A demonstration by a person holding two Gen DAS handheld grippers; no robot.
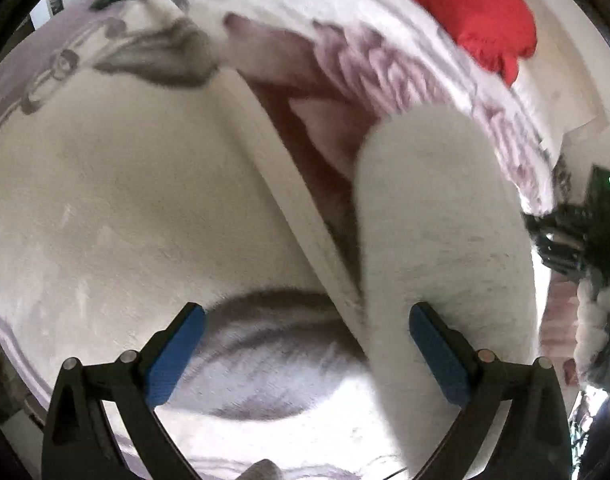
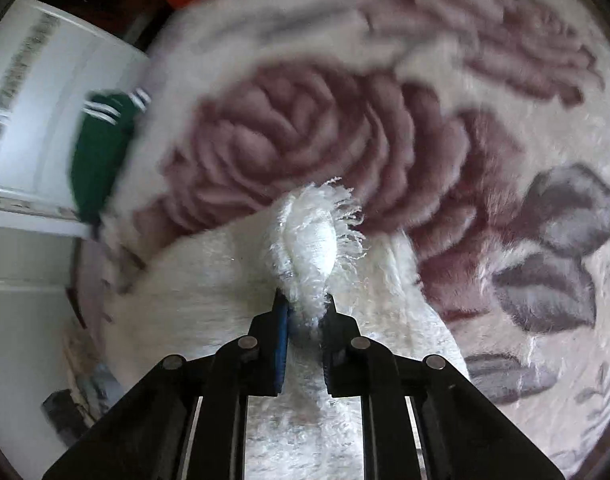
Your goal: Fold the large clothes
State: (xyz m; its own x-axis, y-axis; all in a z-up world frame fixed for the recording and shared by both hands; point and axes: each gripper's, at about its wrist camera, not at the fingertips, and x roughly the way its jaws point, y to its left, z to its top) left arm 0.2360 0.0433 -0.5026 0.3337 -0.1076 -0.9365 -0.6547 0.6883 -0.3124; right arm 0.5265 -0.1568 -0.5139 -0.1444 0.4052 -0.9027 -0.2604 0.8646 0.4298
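Right tongs (image 2: pixel 305 312) pinch the white fuzzy garment (image 2: pixel 209 292); left tongs (image 1: pixel 305 344) gape empty: grab its opposite edge, lift evenly over the floral blanket (image 2: pixel 505 120)

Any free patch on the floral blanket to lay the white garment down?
Free: rose print between the green garment and grey leaves. Crowded: far edge, where the red garment lies. Right gripper pinches the white garment.

garment (image 2: pixel 209 296): white cloth, shaggy, frayed fringe at pinched edge
blanket (image 2: pixel 305 136): plush cloth, soft nap, matt, rose print
left gripper (image 1: pixel 305 356): matt black plastic, blue pads (image 1: pixel 173 360) finely rough
right gripper (image 2: pixel 303 344): same plastic, dull metal pins
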